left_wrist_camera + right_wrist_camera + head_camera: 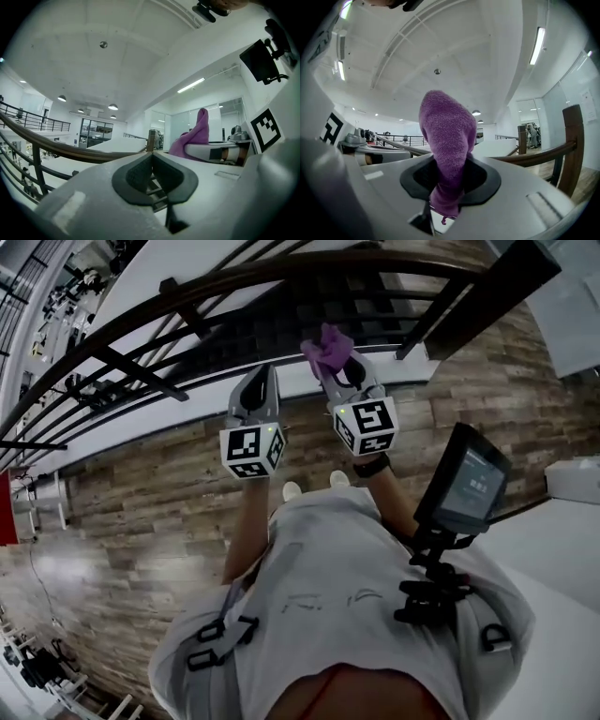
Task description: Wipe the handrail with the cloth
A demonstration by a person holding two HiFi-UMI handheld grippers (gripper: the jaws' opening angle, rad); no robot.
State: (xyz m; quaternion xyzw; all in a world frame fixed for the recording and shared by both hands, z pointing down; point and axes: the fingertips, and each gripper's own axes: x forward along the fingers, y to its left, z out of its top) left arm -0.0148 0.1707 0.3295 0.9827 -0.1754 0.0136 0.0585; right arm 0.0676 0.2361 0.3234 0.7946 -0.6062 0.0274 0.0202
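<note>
A dark wooden handrail point(216, 282) on black metal bars curves across the top of the head view; it also shows as a brown rail point(70, 151) in the left gripper view and a rail point(534, 154) in the right gripper view. My right gripper point(339, 367) is shut on a purple cloth point(327, 347), which bunches up out of the jaws point(445, 140) and stands a little short of the rail. My left gripper point(258, 381) is beside it, shut with nothing between its pads point(152, 176). From the left gripper view the cloth point(194, 136) shows at the right.
Wood-plank floor point(141, 493) lies below me. A dark screen on a mount point(469, 479) hangs at my right side. A brown newel post point(573, 140) stands at the right in the right gripper view. White surfaces point(572, 521) are at the right edge.
</note>
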